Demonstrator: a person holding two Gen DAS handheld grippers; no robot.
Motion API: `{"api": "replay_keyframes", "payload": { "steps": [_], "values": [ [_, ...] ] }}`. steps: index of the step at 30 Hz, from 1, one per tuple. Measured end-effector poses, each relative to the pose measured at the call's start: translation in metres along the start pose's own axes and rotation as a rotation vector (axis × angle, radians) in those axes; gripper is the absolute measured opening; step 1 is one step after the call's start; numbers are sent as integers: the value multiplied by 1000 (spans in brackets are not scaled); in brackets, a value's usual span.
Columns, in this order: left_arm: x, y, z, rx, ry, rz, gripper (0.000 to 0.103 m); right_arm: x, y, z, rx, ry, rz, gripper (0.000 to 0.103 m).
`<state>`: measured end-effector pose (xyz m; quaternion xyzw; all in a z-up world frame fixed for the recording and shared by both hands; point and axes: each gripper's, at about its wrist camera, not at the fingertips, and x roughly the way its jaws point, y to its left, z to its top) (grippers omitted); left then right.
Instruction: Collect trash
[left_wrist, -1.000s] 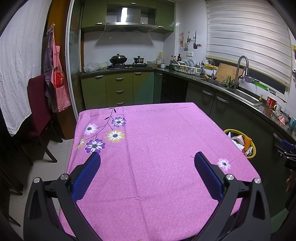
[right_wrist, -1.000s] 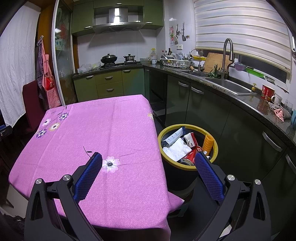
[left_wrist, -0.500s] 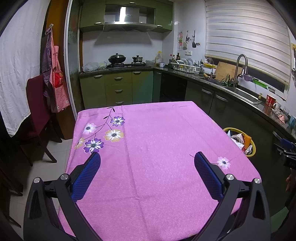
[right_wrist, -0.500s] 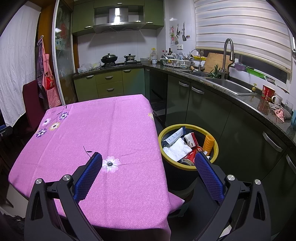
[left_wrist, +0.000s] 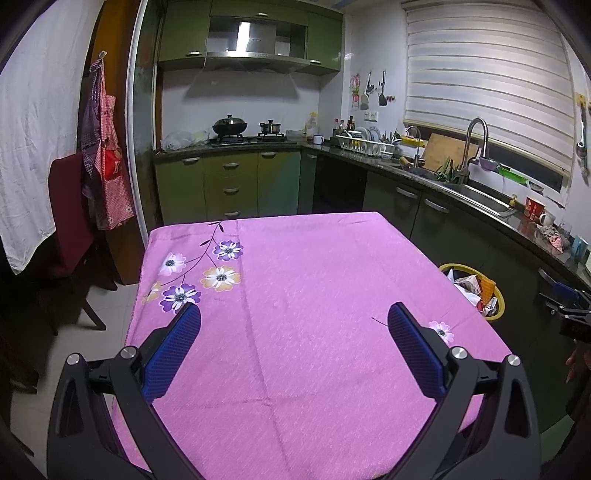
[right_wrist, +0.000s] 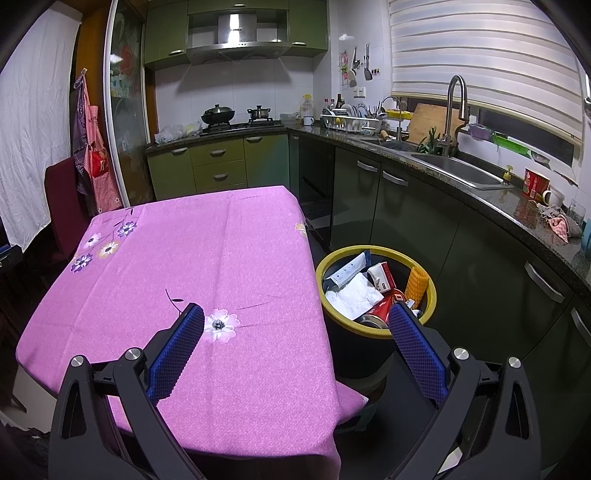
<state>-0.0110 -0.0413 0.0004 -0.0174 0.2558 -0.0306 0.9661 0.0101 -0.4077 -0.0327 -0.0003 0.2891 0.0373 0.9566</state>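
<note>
A black trash bin with a yellow rim (right_wrist: 334, 258) stands on the floor right of the table; it also shows in the left wrist view (left_wrist: 499, 295). It holds white paper (right_wrist: 354, 295), a red can (right_wrist: 380, 308), a corn cob (right_wrist: 415, 284) and cartons. The table wears a pink flowered cloth (left_wrist: 314, 295), also in the right wrist view (right_wrist: 203, 258), with no loose trash visible on it. My left gripper (left_wrist: 293, 317) is open and empty above the table's near edge. My right gripper (right_wrist: 295, 319) is open and empty above the table's right corner, beside the bin.
Dark green cabinets and a counter with a sink (right_wrist: 461, 171) run along the right wall. A stove with pots (left_wrist: 229, 127) is at the back. A dark red chair (left_wrist: 70, 221) stands left of the table. The other gripper shows at the right edge (left_wrist: 569, 306).
My left gripper has lifted or tilted slightly, so the table sits a little lower in its view. The right gripper has hardly moved. Both stay open.
</note>
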Motion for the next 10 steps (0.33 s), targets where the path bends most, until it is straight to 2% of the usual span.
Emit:
{"api": "replay_keyframes", "payload": {
  "steps": [5, 8, 10],
  "values": [
    [17, 5, 4, -22, 68, 14, 97, 6, -1, 0, -2, 11, 7, 98],
    [31, 11, 5, -16, 76, 30, 97, 17, -2, 2, -6, 29, 27, 98],
    [48, 20, 7, -13, 103, 45, 97, 28, 0, 3, -13, 43, 38, 98]
  ]
}}
